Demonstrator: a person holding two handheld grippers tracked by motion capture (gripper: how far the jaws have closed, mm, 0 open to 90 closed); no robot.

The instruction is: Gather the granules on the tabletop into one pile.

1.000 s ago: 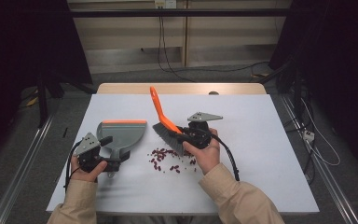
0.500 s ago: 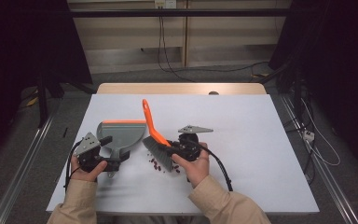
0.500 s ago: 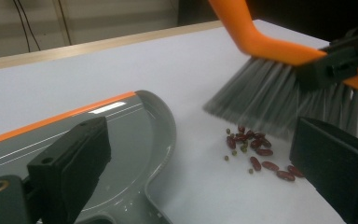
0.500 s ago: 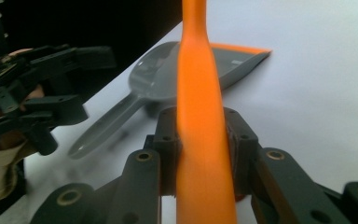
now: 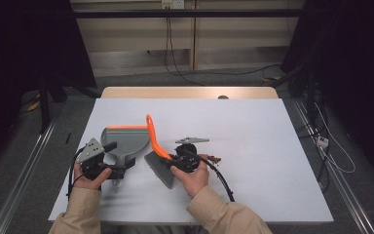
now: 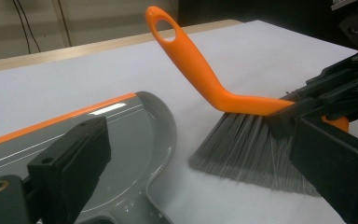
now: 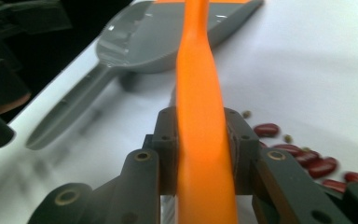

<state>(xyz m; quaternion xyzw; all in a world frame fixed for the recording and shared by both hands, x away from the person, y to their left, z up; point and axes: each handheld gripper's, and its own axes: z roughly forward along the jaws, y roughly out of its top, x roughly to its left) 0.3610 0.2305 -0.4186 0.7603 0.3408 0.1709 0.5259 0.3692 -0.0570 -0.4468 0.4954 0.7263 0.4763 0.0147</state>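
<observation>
Brush (image 5: 157, 151) nearer dustpan (image 5: 121, 141); beans (image 7: 307, 156) behind.

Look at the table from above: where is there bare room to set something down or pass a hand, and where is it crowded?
Free: the white table right of the right tool, and the far strip beyond the dustpan. Crowded: the near-left middle, where the dustpan, the brush in the right tool, the left tool and the red beans sit close together.

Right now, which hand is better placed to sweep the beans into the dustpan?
Right. The right gripper already clamps the orange brush with its bristles on the table beside the beans, while the left gripper holds the dustpan.
</observation>
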